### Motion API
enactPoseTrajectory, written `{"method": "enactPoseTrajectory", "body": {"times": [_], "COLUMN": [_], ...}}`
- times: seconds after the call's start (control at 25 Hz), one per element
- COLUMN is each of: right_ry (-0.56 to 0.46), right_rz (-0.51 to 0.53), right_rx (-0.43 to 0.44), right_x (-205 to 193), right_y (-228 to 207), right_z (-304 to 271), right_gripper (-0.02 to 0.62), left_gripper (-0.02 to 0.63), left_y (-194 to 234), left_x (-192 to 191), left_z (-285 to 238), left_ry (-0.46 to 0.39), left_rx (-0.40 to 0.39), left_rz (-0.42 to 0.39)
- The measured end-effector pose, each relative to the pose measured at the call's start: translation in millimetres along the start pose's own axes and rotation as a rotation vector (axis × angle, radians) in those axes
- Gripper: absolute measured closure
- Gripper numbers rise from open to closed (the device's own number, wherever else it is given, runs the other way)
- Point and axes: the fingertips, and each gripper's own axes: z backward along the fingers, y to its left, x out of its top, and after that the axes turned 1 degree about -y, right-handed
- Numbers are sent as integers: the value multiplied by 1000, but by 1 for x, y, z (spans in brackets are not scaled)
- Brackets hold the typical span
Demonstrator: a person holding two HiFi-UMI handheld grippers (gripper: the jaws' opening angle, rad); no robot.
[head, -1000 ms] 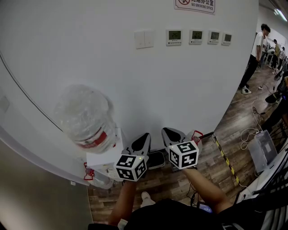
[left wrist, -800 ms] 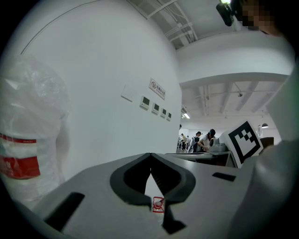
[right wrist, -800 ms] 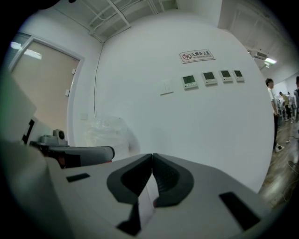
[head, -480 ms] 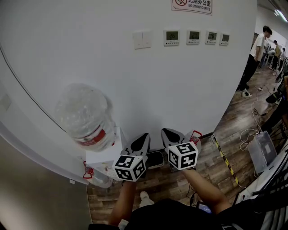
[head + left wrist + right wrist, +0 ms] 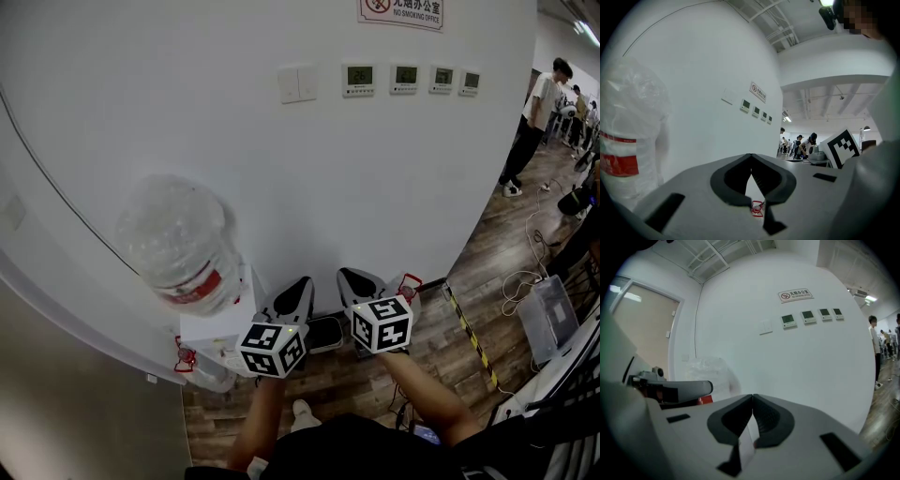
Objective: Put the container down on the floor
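White wall, wood floor | left gripper and right gripper: lower centre, jaws of both closed tip to tip, holding nothing | red-handled container: on floor, just right of right gripper | water bottle: centre left.

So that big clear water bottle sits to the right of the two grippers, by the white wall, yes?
No, it is on the left. The big clear water bottle sits to the left of the left gripper and right gripper, by the white wall. The head view shows it.
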Motion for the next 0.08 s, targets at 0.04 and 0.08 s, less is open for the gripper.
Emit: {"method": "enactPoseTrajectory", "body": {"times": [0.04, 0.08], "right_ry": [0, -1], "right_rz": [0, 0], "right_rx": [0, -1], "right_x": [0, 0], "right_y": [0, 0], "right_z": [0, -1], "right_gripper": [565, 565], "left_gripper": [589, 589], "left_y": [0, 0], "left_x": [0, 0], "left_z": [0, -1], "left_ry": [0, 1], "left_rx": [-1, -2], "left_rz": [1, 2]}}
